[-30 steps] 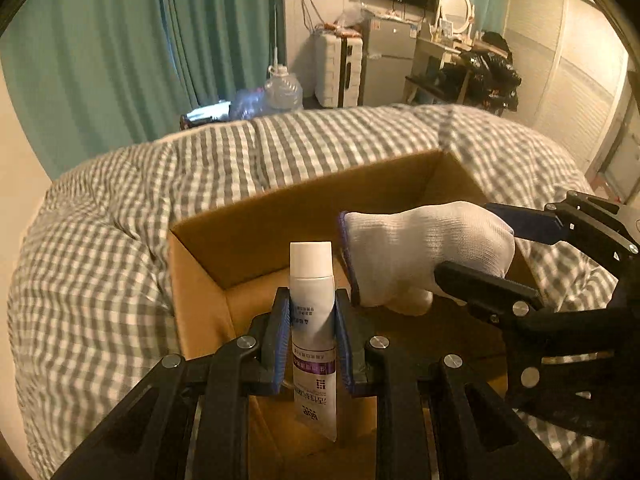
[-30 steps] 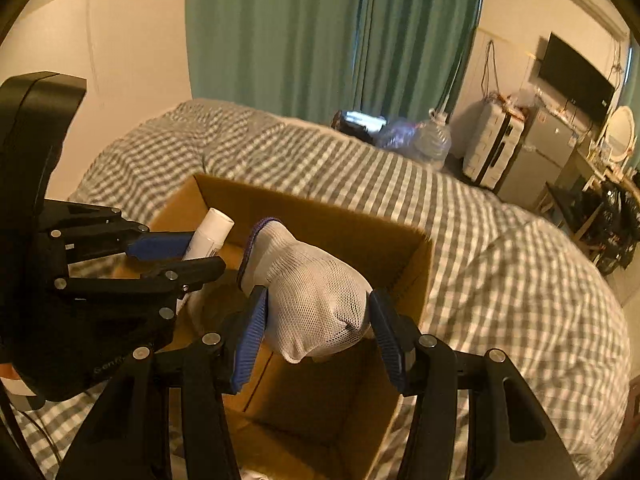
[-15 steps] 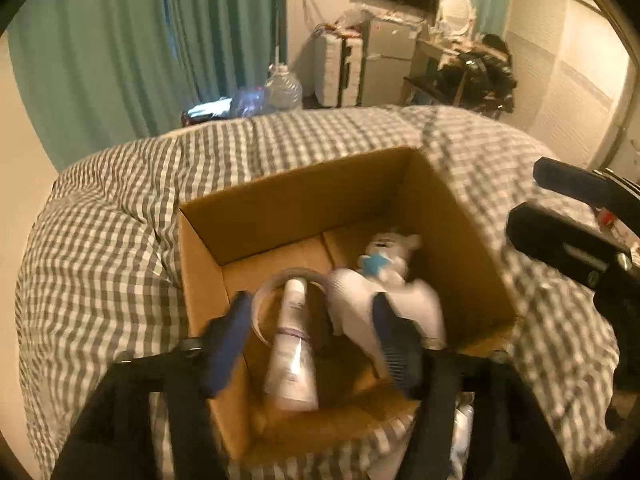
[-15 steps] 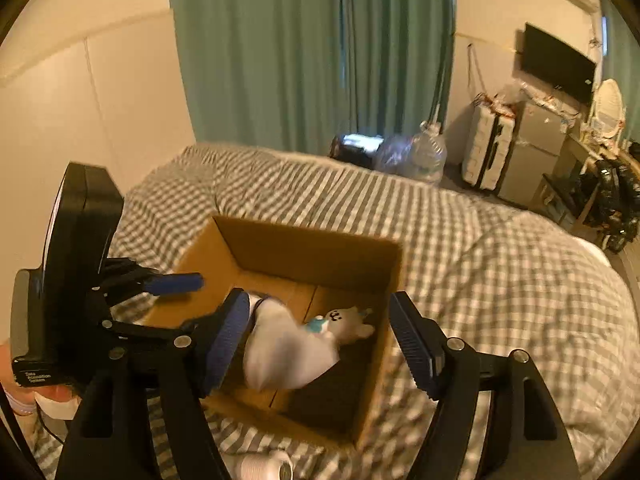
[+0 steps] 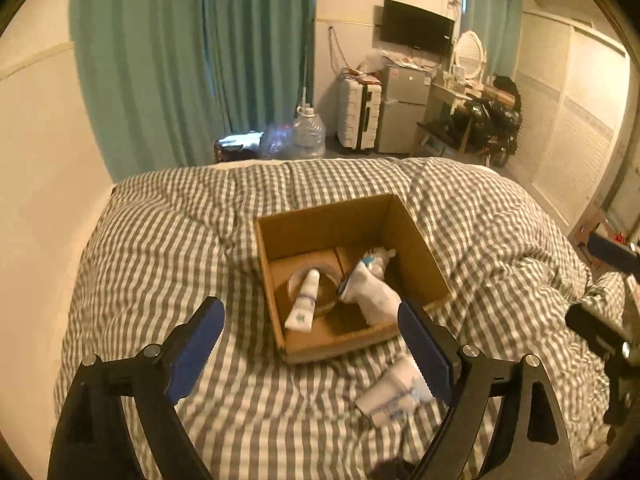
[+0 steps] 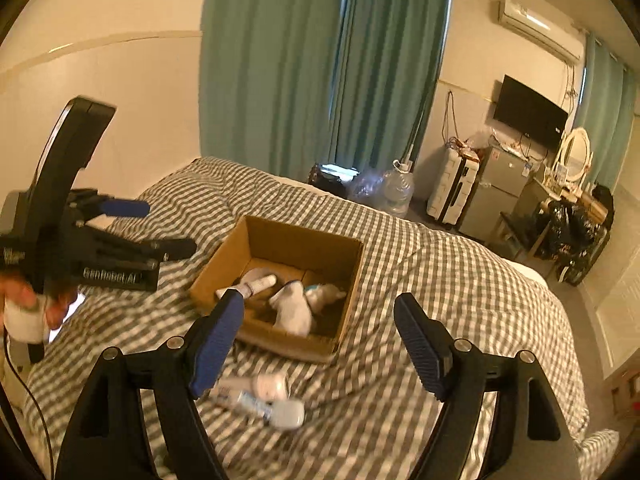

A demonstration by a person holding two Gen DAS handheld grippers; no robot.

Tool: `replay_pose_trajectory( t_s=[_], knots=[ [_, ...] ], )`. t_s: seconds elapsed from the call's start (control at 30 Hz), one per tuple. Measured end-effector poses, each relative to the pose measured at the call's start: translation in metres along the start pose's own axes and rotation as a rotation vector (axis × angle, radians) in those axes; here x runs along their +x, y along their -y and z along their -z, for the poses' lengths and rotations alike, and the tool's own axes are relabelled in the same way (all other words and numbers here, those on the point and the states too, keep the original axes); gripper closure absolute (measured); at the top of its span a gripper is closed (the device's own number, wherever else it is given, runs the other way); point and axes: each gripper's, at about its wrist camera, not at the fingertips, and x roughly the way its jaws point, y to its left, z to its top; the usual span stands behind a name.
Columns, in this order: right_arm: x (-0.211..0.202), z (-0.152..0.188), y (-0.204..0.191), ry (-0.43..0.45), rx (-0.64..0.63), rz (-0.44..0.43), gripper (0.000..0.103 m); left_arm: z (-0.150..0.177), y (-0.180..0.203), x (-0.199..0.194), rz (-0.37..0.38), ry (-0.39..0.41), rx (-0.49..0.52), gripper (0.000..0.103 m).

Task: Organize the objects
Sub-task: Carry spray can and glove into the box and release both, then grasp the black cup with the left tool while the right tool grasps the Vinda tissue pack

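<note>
Cardboard box (image 5: 396, 224) holds knit glove (image 5: 374, 294), smooth tube (image 5: 305, 300); both jaws wide.

A bed (image 5: 160, 264) covered by a grey-and-white checked quilt (image 6: 460, 300) carries an open cardboard box (image 5: 416, 236) near its middle. Just in front of the box, two white tubes (image 6: 260, 396) lie on the quilt, close together, one partly hidden in the left wrist view.
</note>
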Motion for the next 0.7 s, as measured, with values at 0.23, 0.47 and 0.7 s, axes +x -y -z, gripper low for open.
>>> replay_pose_trajectory(
  t_s=[0.23,0.47,0.7],
  knots=[
    [-0.024,0.033,-0.024,-0.029,-0.035,-0.023,0.025,0.049,0.006,-0.028,-0.013,-0.017,0.029,0.012],
    [-0.012,0.084,-0.031,-0.12,-0.025,-0.02,0.025,0.101,0.024,-0.034,-0.075,-0.017,0.081,0.012],
    [-0.027,0.113,-0.039,-0.107,-0.068,0.003,0.025,0.147,0.045,-0.02,-0.11,-0.058,0.105,0.012]
  ],
)
